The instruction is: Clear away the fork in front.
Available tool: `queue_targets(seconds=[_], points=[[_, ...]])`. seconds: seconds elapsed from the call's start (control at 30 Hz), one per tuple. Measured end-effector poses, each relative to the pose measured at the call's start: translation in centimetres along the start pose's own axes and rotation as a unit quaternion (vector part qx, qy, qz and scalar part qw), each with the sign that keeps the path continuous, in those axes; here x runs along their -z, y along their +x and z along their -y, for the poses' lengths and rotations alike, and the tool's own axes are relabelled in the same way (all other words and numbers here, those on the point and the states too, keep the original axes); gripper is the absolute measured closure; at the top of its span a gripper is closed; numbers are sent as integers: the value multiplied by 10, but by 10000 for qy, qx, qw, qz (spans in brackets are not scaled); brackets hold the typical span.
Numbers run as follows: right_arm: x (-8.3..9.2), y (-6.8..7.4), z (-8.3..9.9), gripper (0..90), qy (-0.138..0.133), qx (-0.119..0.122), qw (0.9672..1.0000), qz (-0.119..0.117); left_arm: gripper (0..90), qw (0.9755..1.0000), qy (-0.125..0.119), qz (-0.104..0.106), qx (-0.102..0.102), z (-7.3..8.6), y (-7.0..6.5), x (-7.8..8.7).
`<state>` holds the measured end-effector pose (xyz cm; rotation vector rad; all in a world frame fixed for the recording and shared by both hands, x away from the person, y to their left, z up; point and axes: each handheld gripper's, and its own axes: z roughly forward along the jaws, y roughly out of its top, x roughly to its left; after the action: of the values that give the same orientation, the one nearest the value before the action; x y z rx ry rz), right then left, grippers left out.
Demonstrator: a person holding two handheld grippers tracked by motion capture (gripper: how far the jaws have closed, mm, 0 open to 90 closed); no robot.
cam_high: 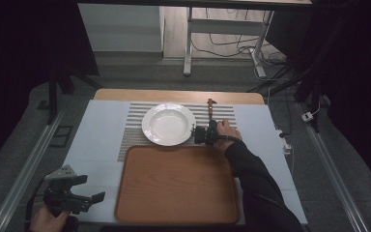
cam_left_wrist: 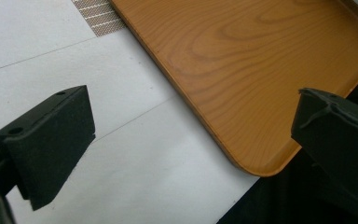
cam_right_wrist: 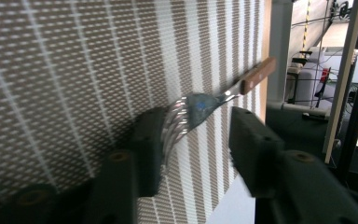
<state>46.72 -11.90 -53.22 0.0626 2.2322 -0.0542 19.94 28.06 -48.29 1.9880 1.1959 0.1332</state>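
- The right tool (cam_high: 199, 135) sits low over the striped placemat (cam_high: 133, 140), just right of the white plate (cam_high: 168, 124) and just beyond the far right corner of the wooden tray (cam_high: 176, 186).
- In the right gripper view the fork (cam_right_wrist: 200, 105) lies on the placemat with its tines between the two black jaws; the left jaw is against the tines, while a gap shows between the fork and the right jaw. The jaws are partly drawn in around the fork head but not clamped on both sides.
- The fork has a metal head and a wooden handle (cam_right_wrist: 258, 74) that points away from the tool toward the far edge of the counter (cam_high: 96, 145); in the high view the handle (cam_high: 211, 105) shows beyond the hand, to the right of the plate.
- The person's right hand (cam_high: 227, 131) grips the tool from the right, the dark sleeve running back to the near right.
- The left tool (cam_high: 89, 199) hovers at the near left corner of the counter, well apart from the plate and fork, with its jaws spread wide and nothing between them.
- In the left gripper view the near left corner of the tray (cam_left_wrist: 261, 93) lies between the spread jaws, above white counter surface.
- The plate is upright and rests on the placemat just beyond the tray's far edge.
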Motion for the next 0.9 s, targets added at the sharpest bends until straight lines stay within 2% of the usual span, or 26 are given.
queue_targets(seconds=[0.07,0.1,0.13,0.17,0.2,0.27,0.4,0.53,0.67,0.73,0.8,0.87,0.9], points=[[0,3,-1,731,40,93,9999,-36,0,10000,3,3,-7,0,0,0],[1,5,-1,789,92,53,9999,-81,0,10000,6,1,-9,0,0,0],[-1,5,-1,821,21,107,9999,-126,0,10000,9,4,-10,0,0,0],[-1,9,-1,857,64,89,9999,6,0,10000,9,4,-10,0,0,0],[0,10,-1,866,165,100,9998,-91,0,10000,12,-5,-13,0,-1,0],[0,12,-1,877,176,182,9997,74,0,10000,14,-12,-20,0,-1,0],[6,10,0,897,209,292,9991,232,0,10000,16,-16,-25,0,-1,0],[14,5,2,899,155,224,9996,126,0,10000,16,-21,-30,0,-1,0],[22,3,6,899,44,171,9997,159,0,10000,10,-24,-30,0,-1,0],[29,0,7,899,110,155,9998,114,0,10000,10,-27,-39,0,-1,0],[32,-1,8,899,50,181,9997,161,0,10000,6,-28,-60,0,-1,0],[39,-3,12,899,-148,98,9997,180,0,10000,3,-38,-84,0,-2,0],[43,-3,13,899,-161,59,9997,166,0,9999,6,-39,-109,0,-3,0]])
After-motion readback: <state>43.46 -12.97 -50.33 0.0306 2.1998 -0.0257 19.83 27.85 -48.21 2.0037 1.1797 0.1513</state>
